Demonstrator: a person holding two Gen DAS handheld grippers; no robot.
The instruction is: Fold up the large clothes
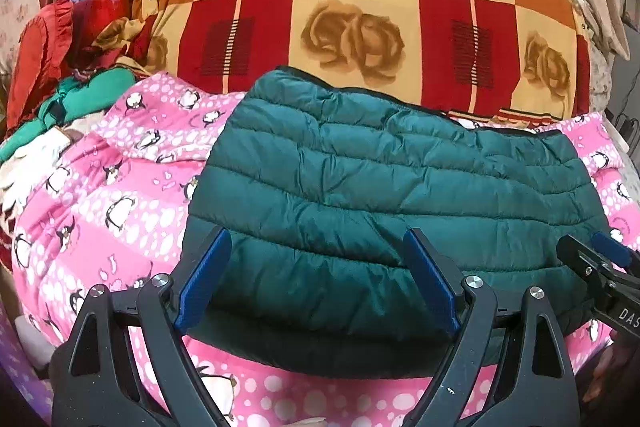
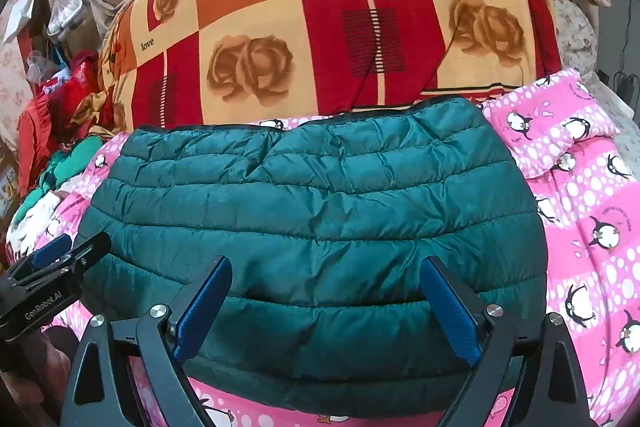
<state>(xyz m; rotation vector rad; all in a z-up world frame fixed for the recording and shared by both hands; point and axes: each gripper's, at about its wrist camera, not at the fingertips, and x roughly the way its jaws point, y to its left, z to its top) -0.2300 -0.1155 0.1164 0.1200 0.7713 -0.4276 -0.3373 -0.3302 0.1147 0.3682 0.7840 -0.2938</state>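
Hovering over the green puffer jacket (image 1: 360, 187), left gripper (image 1: 320, 275) and right gripper (image 2: 326, 301) both spread wide, fingers (image 1: 204, 275) gripping nothing. Jacket lying flat on the pink penguin blanket (image 1: 100, 195) on the bed, already a compact rectangle with a doubled near edge, so probably one fold done, judging by shape alone. Big patterned quilt (image 1: 340, 7) stacked just behind its far hem; clothes pile (image 1: 72, 95) off to the left. Both grippers poised at the near edge, left one toward the jacket's left end, right one toward the right end. For a clean next fold: pinch all layers at the near corners, not just the top shell; slippery padded fabric likely to slide and trap air. Lift evenly on both sides, carry toward the far hem, align edges before letting go, then press down to flatten. Risk: snagging the blanket underneath along with the jacket.
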